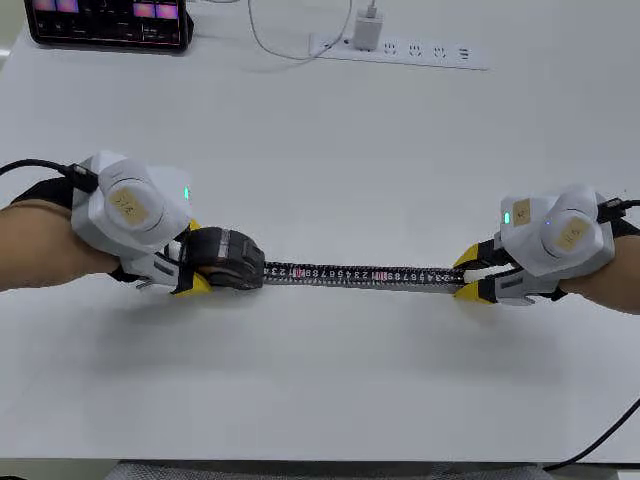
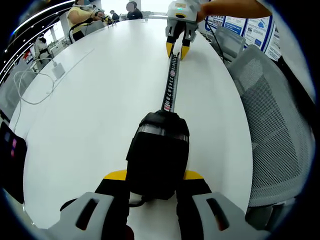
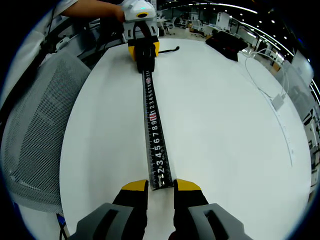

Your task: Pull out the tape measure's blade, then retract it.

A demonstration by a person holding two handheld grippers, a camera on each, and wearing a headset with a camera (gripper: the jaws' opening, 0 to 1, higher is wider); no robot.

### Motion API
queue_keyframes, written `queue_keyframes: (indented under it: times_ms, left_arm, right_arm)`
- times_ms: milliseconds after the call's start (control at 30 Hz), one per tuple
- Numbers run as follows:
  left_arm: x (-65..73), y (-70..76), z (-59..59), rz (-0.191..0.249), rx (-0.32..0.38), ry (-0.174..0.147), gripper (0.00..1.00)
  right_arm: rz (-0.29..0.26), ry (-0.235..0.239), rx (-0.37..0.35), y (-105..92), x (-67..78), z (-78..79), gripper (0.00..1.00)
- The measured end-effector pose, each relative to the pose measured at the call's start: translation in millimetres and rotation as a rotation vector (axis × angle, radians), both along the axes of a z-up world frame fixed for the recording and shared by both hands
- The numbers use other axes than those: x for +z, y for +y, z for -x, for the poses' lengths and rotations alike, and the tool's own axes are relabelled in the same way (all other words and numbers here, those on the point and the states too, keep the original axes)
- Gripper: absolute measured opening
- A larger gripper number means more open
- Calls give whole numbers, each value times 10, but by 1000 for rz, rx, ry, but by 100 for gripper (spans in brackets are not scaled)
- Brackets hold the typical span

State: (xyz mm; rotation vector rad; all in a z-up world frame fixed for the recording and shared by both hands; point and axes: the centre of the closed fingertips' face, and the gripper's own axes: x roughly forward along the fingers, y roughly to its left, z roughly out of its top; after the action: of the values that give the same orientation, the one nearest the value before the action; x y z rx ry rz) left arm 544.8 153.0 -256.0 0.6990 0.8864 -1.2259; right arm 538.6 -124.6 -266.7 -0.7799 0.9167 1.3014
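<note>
A black tape measure case (image 1: 226, 259) lies on the white table (image 1: 320, 150), and my left gripper (image 1: 195, 257) is shut on it from the left. Its dark numbered blade (image 1: 365, 274) runs flat along the table to the right. The blade's end sits between the yellow fingertips of my right gripper (image 1: 467, 275), which is shut on it. In the left gripper view the case (image 2: 157, 152) sits in my left gripper (image 2: 155, 175), and the blade (image 2: 171, 82) reaches the right gripper (image 2: 177, 48). In the right gripper view my right gripper (image 3: 161, 186) pinches the blade (image 3: 154, 125); the left gripper (image 3: 143, 50) is far off.
A white power strip (image 1: 420, 50) with a charger and a looping cable lies at the table's far edge. A dark screen device (image 1: 110, 22) sits at the far left. Grey mesh chairs (image 2: 272, 125) stand along the near side of the table. People sit at the distant end (image 2: 87, 15).
</note>
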Motion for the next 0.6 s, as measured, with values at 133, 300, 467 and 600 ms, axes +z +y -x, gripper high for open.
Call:
queue_keyframes:
  times_ms: [133,300,467,600]
  left_arm:
    - [-8,-4,6,-4,-3,-3,35]
    - [-8,-6,3,-7,-2,-7,35]
    - [7,-13,8,5,8,-4,36]
    - [-4,-32,22,3,8,-6,40]
  right_arm:
    - [-6,7,-10,6,4,8,18]
    - [-6,11,-14,3,6,5,19]
    - [-38,18,-41,47,42,-9,22]
    - [-44,21,-52,57,48,-20,24]
